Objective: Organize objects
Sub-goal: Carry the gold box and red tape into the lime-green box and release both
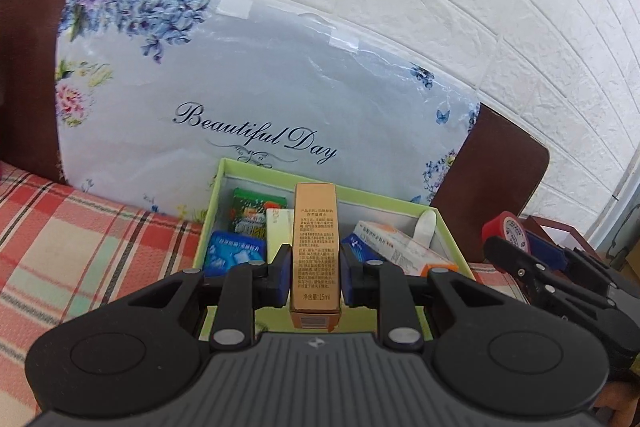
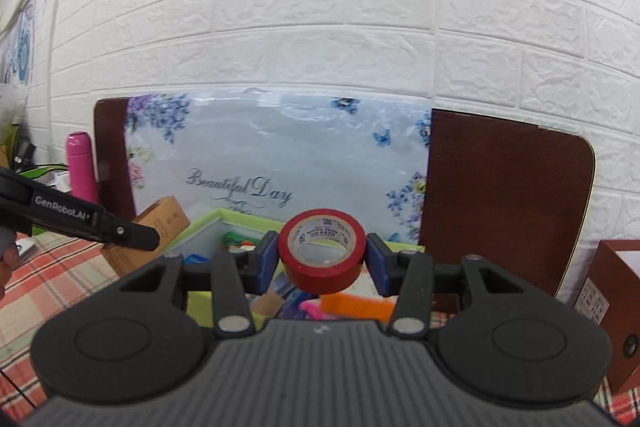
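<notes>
The green box (image 1: pixel 224 187) lay open at the top — room to come down from above, though packets (image 1: pixel 236 255) crowded its floor. Far side was blocked by the floral cushion (image 1: pixel 240 87); the right gripper (image 1: pixel 520 259) with red tape (image 1: pixel 506 231) hemmed the right.

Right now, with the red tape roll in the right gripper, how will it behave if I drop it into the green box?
The red tape roll is round, so it may roll if it lands on its rim. It looks stiff: the pads of the right gripper leave it undented. The green box is already crowded, so it would probably settle tilted on the packets.
</notes>
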`<control>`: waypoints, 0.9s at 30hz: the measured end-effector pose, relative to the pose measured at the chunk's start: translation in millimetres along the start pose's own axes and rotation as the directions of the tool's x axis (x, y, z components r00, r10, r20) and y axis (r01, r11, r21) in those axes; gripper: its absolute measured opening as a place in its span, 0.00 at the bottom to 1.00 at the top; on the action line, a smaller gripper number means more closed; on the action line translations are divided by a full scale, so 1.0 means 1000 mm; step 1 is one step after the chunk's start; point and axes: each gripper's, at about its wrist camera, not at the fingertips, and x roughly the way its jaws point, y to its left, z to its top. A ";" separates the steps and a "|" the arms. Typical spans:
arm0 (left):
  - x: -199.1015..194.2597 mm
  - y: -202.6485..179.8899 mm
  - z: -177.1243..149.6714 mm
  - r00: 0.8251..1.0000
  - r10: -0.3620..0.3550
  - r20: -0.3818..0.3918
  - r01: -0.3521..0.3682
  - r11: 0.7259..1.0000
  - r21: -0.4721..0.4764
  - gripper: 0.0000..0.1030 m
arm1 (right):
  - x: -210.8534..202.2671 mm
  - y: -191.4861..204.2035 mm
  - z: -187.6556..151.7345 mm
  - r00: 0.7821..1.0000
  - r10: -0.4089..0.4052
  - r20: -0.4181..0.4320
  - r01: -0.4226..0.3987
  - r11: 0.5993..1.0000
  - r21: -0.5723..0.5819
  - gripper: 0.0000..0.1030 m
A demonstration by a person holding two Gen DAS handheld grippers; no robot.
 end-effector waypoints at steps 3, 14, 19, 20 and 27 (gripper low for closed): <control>0.018 -0.010 0.008 1.000 -0.026 -0.013 0.026 1.000 0.011 0.24 | 0.017 -0.005 0.001 1.000 -0.010 -0.012 0.010 1.000 -0.016 0.45; 0.057 -0.014 -0.004 1.000 0.001 -0.024 -0.001 1.000 0.004 0.73 | 0.066 0.001 -0.014 0.995 0.018 -0.094 -0.026 0.996 -0.085 0.87; 0.038 -0.002 -0.012 0.998 0.048 -0.047 -0.049 0.998 -0.031 0.75 | 0.039 0.001 -0.025 0.998 -0.033 -0.050 0.028 0.995 -0.091 1.00; 0.034 -0.001 -0.013 0.997 0.051 -0.052 -0.053 0.998 -0.039 0.75 | 0.035 0.000 -0.025 0.998 -0.031 -0.054 0.026 0.996 -0.085 1.00; -0.007 -0.002 -0.033 0.994 0.079 -0.069 -0.083 0.995 -0.054 0.76 | -0.006 0.000 -0.023 0.998 -0.027 -0.050 0.025 0.998 -0.053 1.00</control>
